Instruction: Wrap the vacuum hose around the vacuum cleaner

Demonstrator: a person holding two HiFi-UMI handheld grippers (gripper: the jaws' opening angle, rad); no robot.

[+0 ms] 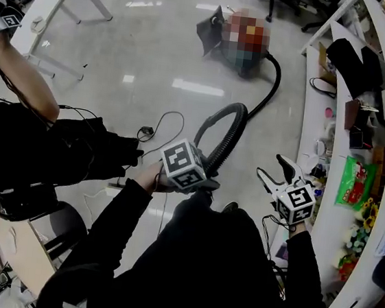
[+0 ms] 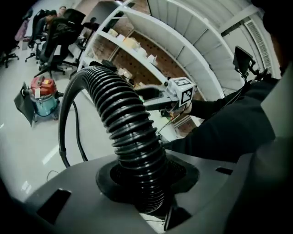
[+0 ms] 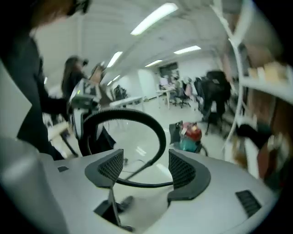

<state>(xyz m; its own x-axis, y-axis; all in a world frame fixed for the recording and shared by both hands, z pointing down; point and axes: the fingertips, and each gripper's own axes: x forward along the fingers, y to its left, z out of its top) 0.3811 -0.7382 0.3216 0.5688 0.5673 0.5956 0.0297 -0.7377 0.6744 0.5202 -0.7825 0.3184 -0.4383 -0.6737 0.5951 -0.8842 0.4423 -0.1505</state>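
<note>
Firmly in left tool (image 2: 145,183), vacuum hose (image 2: 128,123); right tool (image 3: 145,171) spread, empty.

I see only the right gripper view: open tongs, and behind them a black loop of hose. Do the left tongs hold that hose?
Observer: Yes, the left tongs are shut on the black ribbed plastic hose.
Operator: Is it wound up already?
Observer: No; it trails over the floor to the red-and-teal canister vacuum cleaner, none wound round it.
Operator: And mine?
Observer: The right tongs hang apart from the hose, beside the curved white shelf.
</note>
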